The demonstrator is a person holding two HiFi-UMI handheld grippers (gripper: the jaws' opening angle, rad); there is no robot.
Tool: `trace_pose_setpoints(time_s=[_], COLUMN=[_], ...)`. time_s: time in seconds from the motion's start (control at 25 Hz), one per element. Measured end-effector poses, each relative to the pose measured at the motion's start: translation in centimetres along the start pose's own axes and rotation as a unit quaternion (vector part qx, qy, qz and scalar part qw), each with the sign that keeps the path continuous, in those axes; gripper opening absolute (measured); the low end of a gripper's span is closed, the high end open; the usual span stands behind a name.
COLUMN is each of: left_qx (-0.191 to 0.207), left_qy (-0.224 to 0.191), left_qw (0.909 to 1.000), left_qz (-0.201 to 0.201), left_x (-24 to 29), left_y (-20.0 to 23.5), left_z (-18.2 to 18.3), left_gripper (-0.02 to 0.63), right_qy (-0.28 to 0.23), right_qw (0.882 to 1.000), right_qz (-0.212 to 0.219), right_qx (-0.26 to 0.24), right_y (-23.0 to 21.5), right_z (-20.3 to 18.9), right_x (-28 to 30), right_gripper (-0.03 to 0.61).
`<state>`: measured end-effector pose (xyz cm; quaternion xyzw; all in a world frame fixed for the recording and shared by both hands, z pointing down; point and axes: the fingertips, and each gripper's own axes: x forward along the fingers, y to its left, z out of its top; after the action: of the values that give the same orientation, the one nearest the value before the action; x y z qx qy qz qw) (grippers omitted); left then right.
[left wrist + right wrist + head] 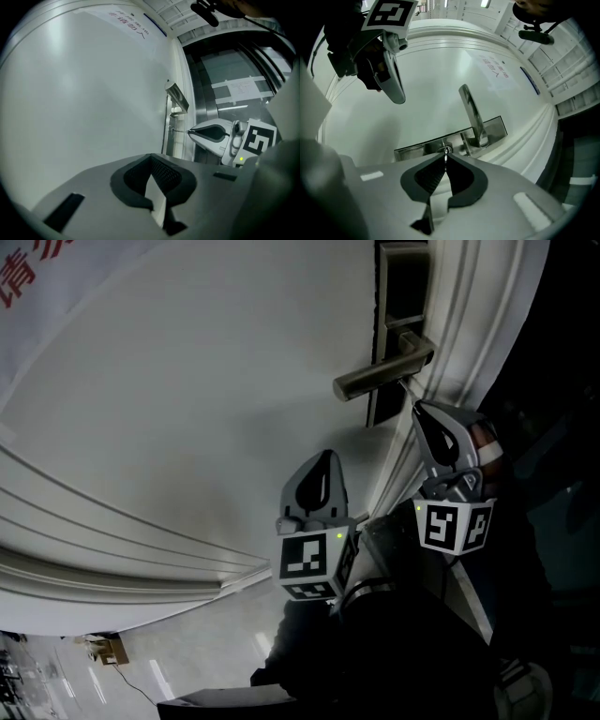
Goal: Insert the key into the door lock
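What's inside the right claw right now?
The key, a thin blade pinched edge-on at the tips of the right claw, its point at the keyhole in the lock plate. The claw covers its head; how far it is in cannot be seen.

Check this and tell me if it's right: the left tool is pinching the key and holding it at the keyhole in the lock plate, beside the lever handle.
Wrong on one point: it is the right tool that is pinching the key and holding it at the keyhole in the lock plate, beside the lever handle. The right gripper view shows this. The left tool is shut on nothing.
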<state>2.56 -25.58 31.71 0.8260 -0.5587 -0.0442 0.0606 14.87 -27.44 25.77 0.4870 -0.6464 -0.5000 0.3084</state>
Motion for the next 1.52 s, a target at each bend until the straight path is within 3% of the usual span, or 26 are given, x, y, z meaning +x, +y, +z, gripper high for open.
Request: trace_pose_setpoints(time_s=[0.8, 1.24, 1.52], left_qx=[0.003, -0.013, -0.016], left_qy=[0.0, 0.001, 0.006], left_qw=[0.9995, 0.9992, 0.9992], left_qz=[-0.032, -0.037, -0.035], left_x=[0.7, 0.7, 0.7], left_y=[-0.8, -0.9, -0.3], left_z=[1.5, 1.5, 0.9], left_gripper=[0.002, 0.002, 0.002], right_qy=[0.023, 0.043, 0.045], right_qw=[0.998, 0.992, 0.991], right_qz=[0.014, 0.005, 0.008], right_qx=[-0.056, -0.121, -0.125], right_y=[0.0, 0.2, 0.2], right_z=[0.2, 0.3, 0.4], right_x=[1.2, 1.5, 1.6], right_gripper=[0.012, 0.012, 0.012])
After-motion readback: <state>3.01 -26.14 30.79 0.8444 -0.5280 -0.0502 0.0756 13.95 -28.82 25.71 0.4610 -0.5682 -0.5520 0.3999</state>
